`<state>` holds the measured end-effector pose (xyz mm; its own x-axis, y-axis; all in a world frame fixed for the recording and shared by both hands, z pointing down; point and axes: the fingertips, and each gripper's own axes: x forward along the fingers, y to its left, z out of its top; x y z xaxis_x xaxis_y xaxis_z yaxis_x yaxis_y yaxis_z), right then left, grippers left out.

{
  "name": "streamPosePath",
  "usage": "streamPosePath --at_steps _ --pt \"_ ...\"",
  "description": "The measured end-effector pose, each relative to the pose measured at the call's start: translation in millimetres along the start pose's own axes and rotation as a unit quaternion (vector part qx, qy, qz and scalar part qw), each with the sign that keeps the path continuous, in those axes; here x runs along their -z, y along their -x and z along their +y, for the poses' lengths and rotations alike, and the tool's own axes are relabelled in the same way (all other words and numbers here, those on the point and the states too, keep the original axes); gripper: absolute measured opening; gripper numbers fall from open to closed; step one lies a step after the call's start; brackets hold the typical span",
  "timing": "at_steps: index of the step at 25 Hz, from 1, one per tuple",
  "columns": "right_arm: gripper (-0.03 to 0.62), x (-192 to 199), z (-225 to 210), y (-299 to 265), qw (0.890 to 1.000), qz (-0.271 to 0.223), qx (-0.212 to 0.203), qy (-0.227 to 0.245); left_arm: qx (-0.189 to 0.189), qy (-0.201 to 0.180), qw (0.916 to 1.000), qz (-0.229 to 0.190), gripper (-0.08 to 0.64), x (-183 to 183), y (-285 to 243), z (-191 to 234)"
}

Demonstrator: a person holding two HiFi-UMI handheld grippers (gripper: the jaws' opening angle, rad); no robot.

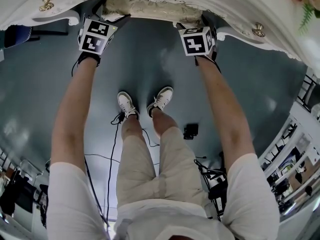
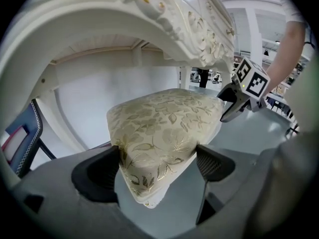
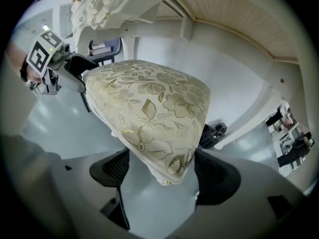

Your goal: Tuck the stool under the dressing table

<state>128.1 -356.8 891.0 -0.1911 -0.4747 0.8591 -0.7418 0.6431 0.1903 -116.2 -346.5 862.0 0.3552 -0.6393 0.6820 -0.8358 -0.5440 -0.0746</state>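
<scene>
The left gripper (image 2: pixel 157 166) and right gripper (image 3: pixel 160 169) each clamp a near corner of the stool (image 2: pixel 167 121), already mostly under the dressing table (image 2: pixel 164 14). Next, I'd guess, a short level push, then letting go.

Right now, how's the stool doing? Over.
Left gripper and right gripper shut on stool cushion corners. Stool mostly under dressing table. Nothing seen blocking.

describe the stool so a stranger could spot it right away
Find the white carved dressing table with gold trim; the stool sits under its arch. It alone has a cream cushion with a gold floral pattern, its two near corners clamped by the left gripper and the right gripper.
</scene>
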Motion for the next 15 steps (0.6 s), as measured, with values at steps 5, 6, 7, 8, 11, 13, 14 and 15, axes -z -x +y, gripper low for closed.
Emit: streamPosePath --at_steps 5,6,7,8,11,13,14,15 --pt "0.389 6 -1 17 0.999 -0.012 0.002 -0.046 0.011 0.046 0.9986 -0.026 0.486 -2 16 -6" --pt "0.363 6 -1 24 0.999 -0.017 0.005 -0.043 0.009 0.049 0.9984 -0.028 0.486 -2 21 -8" --pt "0.346 5 -1 32 0.999 -0.022 0.009 -0.043 0.007 0.049 0.9984 -0.027 0.486 -2 26 -11" --pt "0.331 5 -1 39 0.999 -0.026 0.011 -0.046 0.006 0.050 0.9984 -0.026 0.486 -1 33 -14" --pt "0.291 7 -2 63 0.997 -0.034 0.016 -0.066 -0.009 0.077 0.9960 -0.044 0.485 -5 61 -18" --pt "0.264 6 0 83 0.996 -0.040 0.019 -0.078 -0.022 0.102 0.9923 -0.066 0.485 -14 83 -18" --pt "0.253 7 2 93 0.995 -0.042 0.020 -0.083 -0.026 0.111 0.9908 -0.073 0.485 -17 94 -20" --pt "0.240 8 5 104 0.995 -0.042 0.022 -0.089 -0.028 0.116 0.9899 -0.078 0.484 -19 105 -22"
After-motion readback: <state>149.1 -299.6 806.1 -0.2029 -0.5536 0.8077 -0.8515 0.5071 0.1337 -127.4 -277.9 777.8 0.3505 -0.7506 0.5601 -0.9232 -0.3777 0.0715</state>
